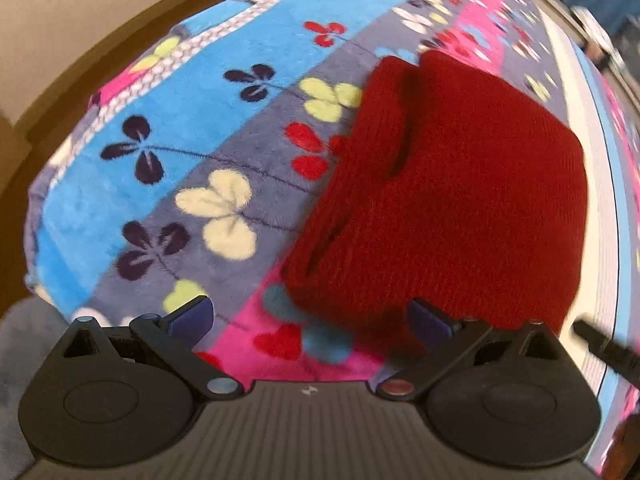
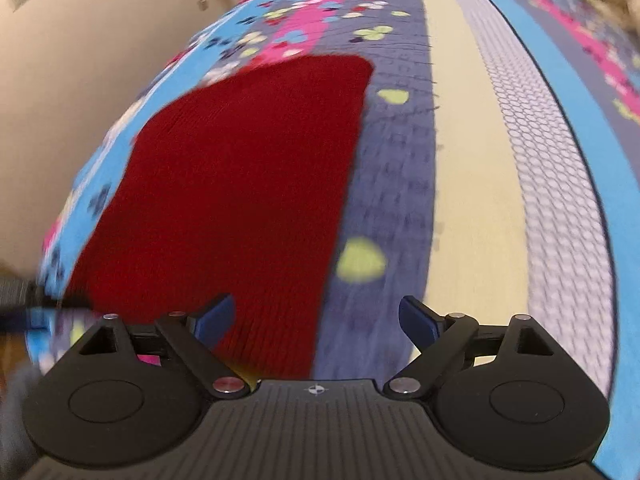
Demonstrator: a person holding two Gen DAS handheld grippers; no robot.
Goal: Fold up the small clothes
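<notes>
Beige wall (image 1: 60,20) at far left, then a bed under a plush blanket (image 1: 192,128) striped blue, grey, pink and cream, strewn with clover leaves in navy, yellow, red and white. Further right, one red knitted garment (image 1: 460,184) lying folded on the blanket, a layered edge along its left side; seen again from the right wrist (image 2: 240,184) as a flat red panel, a cream band of blanket (image 2: 472,208) beyond. Something pale and fluffy, blurred, at the far top right corner.

Left claw (image 1: 312,320) tilted steeply down over the garment's near corner, spread wide, nothing between its blue pads (image 1: 192,316). Right claw (image 2: 316,318) likewise angled down, wide and empty, straddling the garment's right edge.

One garment, one blanket, two claws.
</notes>
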